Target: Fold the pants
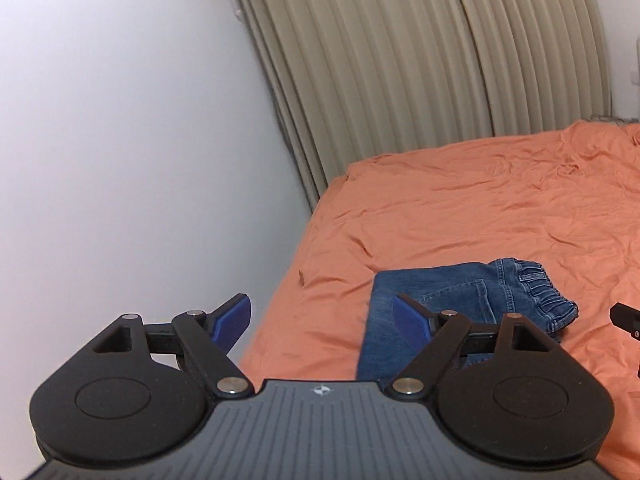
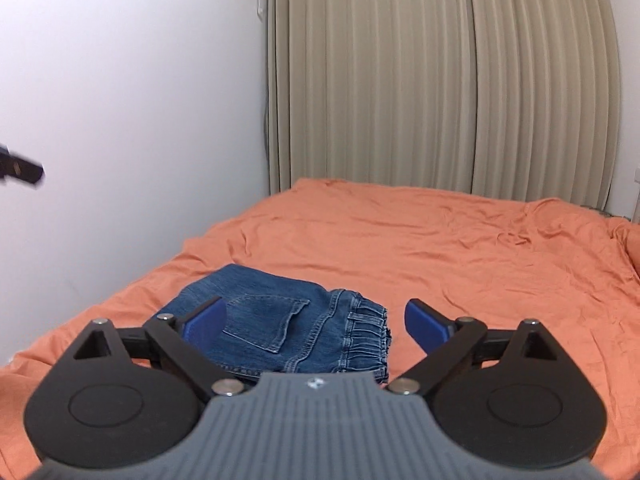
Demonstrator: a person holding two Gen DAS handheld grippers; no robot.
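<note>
Since the pants [image 2: 280,324] already lie as a compact folded bundle near the front left part of the orange bed sheet [image 2: 460,248], little is judged to remain beyond a final flattening or squaring of edges. Both the left gripper [image 1: 322,318] and the right gripper [image 2: 312,320] are held wide apart above the denim, and nothing is gripped by either. Any pressing is best done gently, from the fold outward, so that the layers are not dragged. The bundle's long axis is seen running left to right, with the elastic waistband [image 2: 370,334] pointing right and the back pocket [image 2: 266,322] facing up.
</note>
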